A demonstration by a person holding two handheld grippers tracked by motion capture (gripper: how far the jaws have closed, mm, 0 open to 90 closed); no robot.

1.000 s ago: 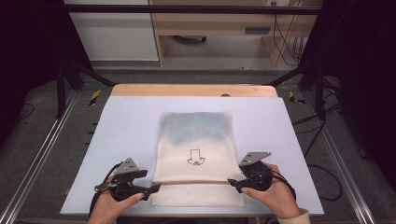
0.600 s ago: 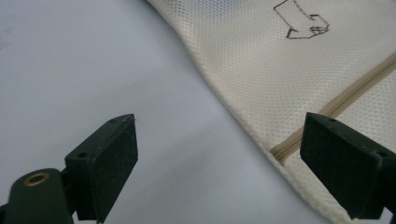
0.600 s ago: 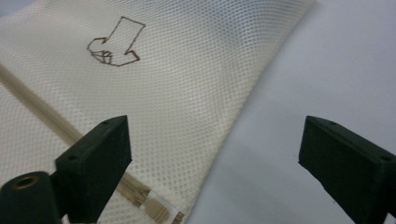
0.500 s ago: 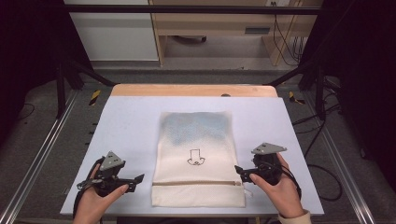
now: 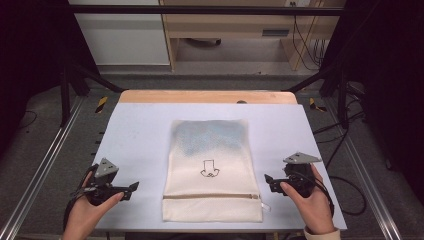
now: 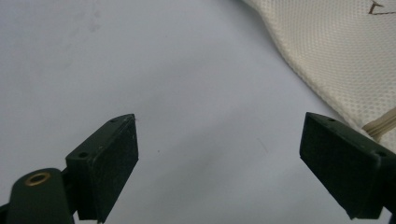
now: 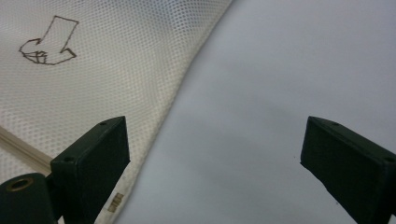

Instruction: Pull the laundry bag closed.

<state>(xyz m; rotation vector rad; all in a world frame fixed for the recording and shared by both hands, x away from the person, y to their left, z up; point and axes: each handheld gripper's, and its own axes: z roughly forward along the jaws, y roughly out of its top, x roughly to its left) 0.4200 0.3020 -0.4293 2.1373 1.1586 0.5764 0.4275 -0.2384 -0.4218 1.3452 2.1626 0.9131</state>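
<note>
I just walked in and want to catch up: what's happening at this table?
A person sits at a pale blue table holding a pair of black tongs in each hand. A cream mesh zip bag with a small arrow drawn on it lies flat in the middle, something bluish showing through its far end. The left tongs and the right tongs sit off to either side of the bag, both open and holding nothing, pointing inward at it.

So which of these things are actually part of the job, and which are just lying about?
Part of the job:
- cream mesh zip bag, flat on the table
- left claw, open, beside the bag
- right claw, open, beside the bag

Just lying about:
- yellow-and-black tool on the floor
- cables behind the table
- wooden bench at the back
</note>
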